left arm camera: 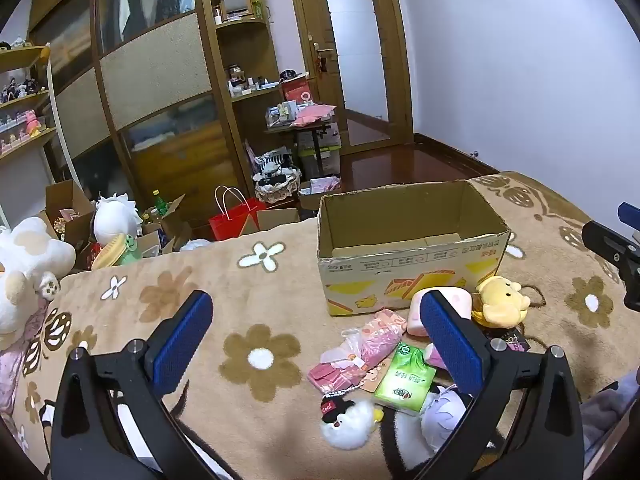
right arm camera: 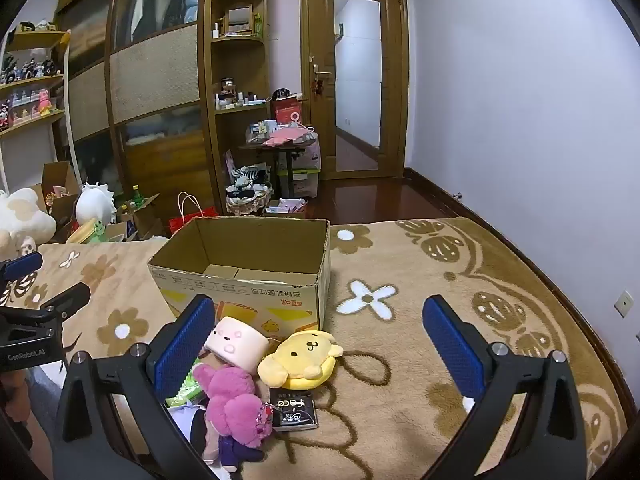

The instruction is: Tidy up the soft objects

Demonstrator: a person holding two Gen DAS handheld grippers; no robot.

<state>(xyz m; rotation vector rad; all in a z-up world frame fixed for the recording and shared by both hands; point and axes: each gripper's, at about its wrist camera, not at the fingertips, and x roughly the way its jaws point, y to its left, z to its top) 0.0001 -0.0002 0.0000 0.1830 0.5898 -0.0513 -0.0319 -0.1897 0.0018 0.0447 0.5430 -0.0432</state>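
- My left tongs (left arm camera: 316,344) hang spread, empty, over the bed's blanket (left arm camera: 248,272).
- The green tissue pack (left arm camera: 404,380) lies by their right pad: light, squashy, take it across its flat sides.
- My right tongs (right arm camera: 316,348) are spread too; the yellow plush (right arm camera: 300,356), soft, sits between them before the cardboard box (right arm camera: 248,280).

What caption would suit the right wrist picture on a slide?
Open right gripper hovers over plush toys beside an empty cardboard box on a flowered blanket.
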